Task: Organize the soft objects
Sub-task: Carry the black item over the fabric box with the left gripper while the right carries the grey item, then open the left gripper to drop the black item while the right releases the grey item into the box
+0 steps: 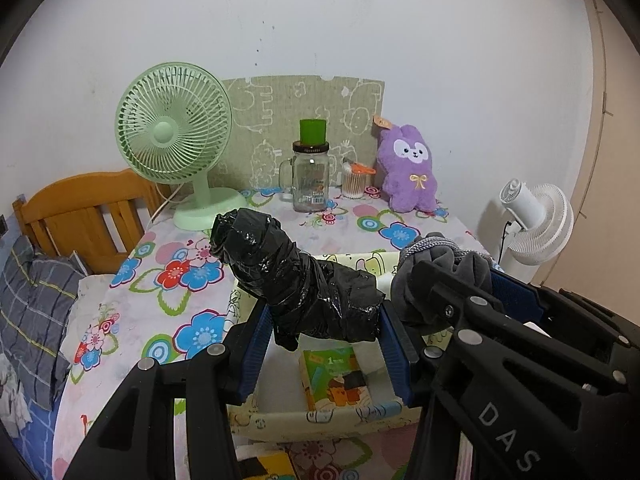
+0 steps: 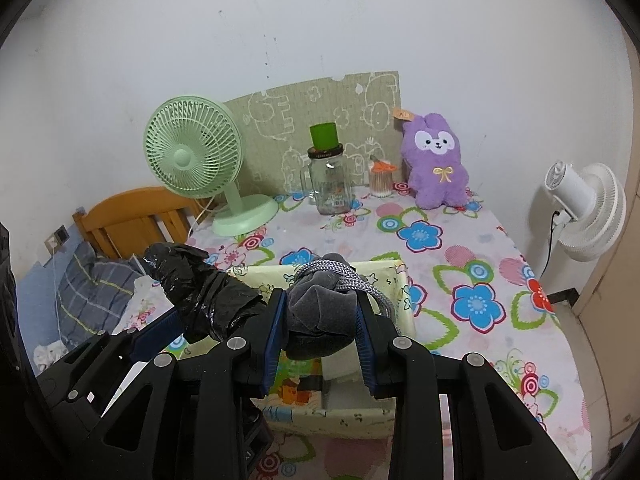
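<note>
**Two soft bundles held over the storage box**

Nearest, below both grippers: a pale yellow fabric storage box (image 1: 320,414) with cartoon prints, open-topped, on the floral tablecloth (image 2: 472,264); inside it, a small green-and-orange picture booklet (image 1: 334,376) lying flat. Further back, along the wall: a mint-green desk fan (image 1: 174,140), a clear glass mug jar (image 1: 310,180) with a green cup (image 1: 313,130) on its lid, a small tub of cotton swabs (image 1: 354,182), and a purple plush rabbit (image 1: 408,168) against a green cartoon-printed board (image 1: 280,120). Off the table, left: a wooden headboard (image 1: 84,208) and a grey plaid pillow (image 1: 32,300); right: a white floor fan (image 2: 588,208).

Left gripper (image 1: 324,344): jaws partly closed, pinching a crumpled black plastic bag roll (image 1: 304,280) that rises up and leftward above the box. Right gripper (image 2: 320,336): jaws narrowed onto a grey velvet cloth bundle (image 2: 320,312) tied with a grey braided cord (image 2: 332,276), just beside the black roll, over the box's far half.
</note>
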Motion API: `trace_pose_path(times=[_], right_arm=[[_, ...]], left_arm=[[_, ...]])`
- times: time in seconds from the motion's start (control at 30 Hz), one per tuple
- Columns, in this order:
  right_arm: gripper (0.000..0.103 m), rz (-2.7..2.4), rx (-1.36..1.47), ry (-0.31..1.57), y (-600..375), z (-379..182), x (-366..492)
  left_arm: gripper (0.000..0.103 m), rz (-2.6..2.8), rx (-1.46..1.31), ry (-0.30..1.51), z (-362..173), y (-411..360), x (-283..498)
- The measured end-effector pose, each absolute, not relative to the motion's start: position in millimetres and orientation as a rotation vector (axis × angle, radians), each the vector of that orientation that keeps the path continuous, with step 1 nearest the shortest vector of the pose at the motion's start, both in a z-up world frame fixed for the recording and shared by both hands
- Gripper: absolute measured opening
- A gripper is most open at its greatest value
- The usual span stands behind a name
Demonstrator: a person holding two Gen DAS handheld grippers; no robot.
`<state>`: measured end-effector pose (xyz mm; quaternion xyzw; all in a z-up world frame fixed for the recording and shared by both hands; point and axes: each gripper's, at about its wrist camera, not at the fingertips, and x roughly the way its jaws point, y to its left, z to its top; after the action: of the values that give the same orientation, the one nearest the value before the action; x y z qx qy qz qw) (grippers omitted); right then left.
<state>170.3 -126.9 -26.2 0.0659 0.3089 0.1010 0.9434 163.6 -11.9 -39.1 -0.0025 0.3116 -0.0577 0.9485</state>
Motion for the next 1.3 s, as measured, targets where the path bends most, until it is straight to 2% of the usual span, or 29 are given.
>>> trace_pose_path(times=[0.7, 0.83, 1.0, 1.03, 1.3], right_arm=[[0.036, 0.228, 0.124, 0.739, -110.7, -66.9, 210.0], [0.036, 0.239, 0.121, 0.756, -105.9, -73.6, 216.4], [0.036, 0.254, 0.122, 0.779, -103.2, -80.9, 224.4], [0.036, 0.255, 0.121, 0.783, -102.6, -82.2, 226.4], [0.036, 0.298, 0.102, 0.790, -93.6, -85.9, 234.2]], left_arm=[[0.057, -0.141, 0.111, 0.832, -83.4, -4.2, 200.1], [0.062, -0.165, 0.106, 0.854, -86.6, -2.0, 204.5], [0.074, -0.207, 0.116, 0.865, -85.9, -5.1, 202.9], [0.079, -0.215, 0.131, 0.864, -85.5, -7.2, 202.3], [0.081, -0.182, 0.158, 0.854, -85.4, -3.6, 204.9]])
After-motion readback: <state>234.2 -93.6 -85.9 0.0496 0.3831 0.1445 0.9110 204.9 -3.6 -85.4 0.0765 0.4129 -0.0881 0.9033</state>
